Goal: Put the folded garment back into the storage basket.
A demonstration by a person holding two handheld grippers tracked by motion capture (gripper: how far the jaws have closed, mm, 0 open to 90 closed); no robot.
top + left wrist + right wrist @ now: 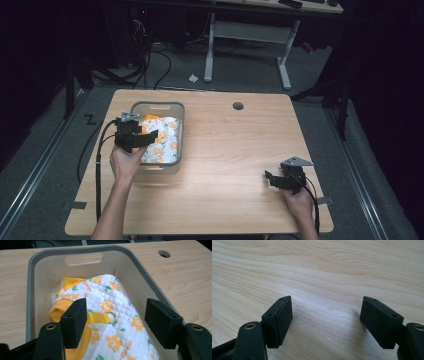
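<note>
- The left gripper (150,136) hangs over the near end of a grey bin (178,131) on the left side of the wooden table (230,150).
- In the left gripper view its two black jaws stand wide apart, with nothing pinched between them.
- A small quilted cloth (117,322) lies inside the bin (31,290). It is white with orange flowers and yellow edges.
- A yellow strap (96,317) with a little metal ring (110,316) lies on top of the cloth, just past the jaw on the left.
- The pads (75,322) do not press on the cloth.
- The right gripper (272,179) sits low over the bare table near its right corner, well apart from the bin.
- In the right gripper view its jaws are spread wide too, with only bare wood (324,277) between them.
</note>
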